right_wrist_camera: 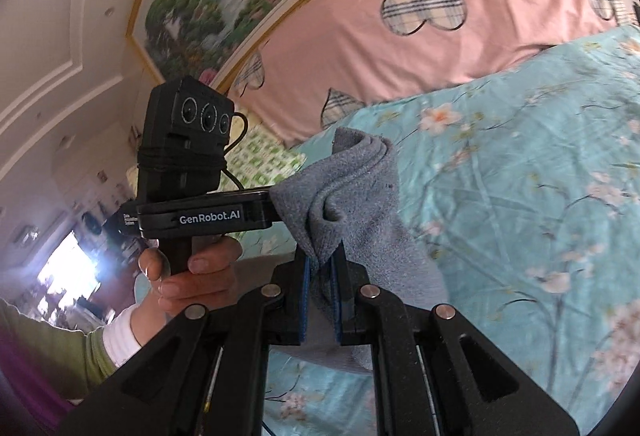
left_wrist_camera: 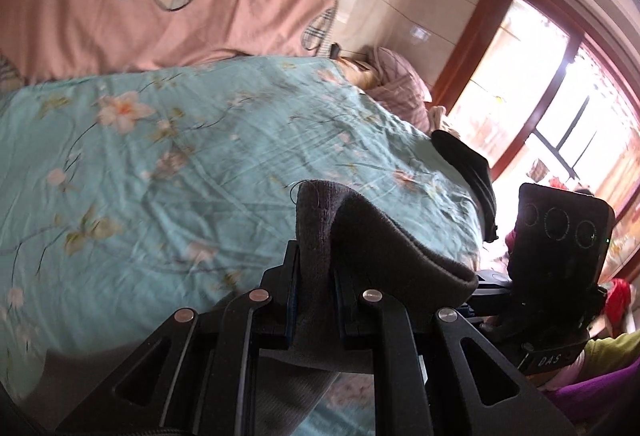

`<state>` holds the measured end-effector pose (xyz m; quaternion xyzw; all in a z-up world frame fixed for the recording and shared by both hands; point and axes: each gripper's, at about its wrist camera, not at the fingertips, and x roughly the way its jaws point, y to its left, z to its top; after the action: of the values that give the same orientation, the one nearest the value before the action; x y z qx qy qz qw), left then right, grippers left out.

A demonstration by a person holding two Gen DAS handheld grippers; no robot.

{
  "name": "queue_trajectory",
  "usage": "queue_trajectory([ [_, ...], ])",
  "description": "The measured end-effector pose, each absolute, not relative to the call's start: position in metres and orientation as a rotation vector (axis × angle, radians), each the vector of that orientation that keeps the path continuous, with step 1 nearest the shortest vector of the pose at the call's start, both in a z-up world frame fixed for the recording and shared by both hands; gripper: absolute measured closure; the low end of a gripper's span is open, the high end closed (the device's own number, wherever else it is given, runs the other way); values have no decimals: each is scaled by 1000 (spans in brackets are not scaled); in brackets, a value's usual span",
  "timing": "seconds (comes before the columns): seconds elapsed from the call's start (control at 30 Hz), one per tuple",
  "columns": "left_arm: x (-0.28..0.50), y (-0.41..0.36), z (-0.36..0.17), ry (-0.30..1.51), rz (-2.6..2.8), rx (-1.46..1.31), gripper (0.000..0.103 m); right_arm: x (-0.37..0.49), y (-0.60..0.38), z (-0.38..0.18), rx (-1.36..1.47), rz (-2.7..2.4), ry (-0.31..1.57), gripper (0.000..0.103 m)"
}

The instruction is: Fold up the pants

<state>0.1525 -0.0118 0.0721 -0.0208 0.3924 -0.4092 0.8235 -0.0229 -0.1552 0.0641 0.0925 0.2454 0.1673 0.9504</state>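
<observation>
The left gripper [left_wrist_camera: 314, 288] is clenched on a bunched edge of the grey pants [left_wrist_camera: 360, 236], which rise from between its fingers and drape toward 3 o'clock. The right gripper [right_wrist_camera: 320, 290] likewise pinches a fold of the pants [right_wrist_camera: 352, 188], the cloth standing up at 12 o'clock. Both holds hang above the teal floral bedsheet [left_wrist_camera: 160, 156]. A pink quilt [right_wrist_camera: 400, 36] lies at 12 o'clock; blur makes the fabric's full extent uncertain.
</observation>
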Motion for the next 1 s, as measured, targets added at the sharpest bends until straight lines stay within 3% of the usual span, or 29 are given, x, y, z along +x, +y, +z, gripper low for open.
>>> queue_trajectory([
  [0.53, 151, 85, -15, 961, -657, -266, 90, 33, -104, -14, 163, 418, 708, 93],
  [1.0, 139, 117, -42, 1008, -535, -331, 82, 48, -88, -44, 122, 426, 820, 89],
])
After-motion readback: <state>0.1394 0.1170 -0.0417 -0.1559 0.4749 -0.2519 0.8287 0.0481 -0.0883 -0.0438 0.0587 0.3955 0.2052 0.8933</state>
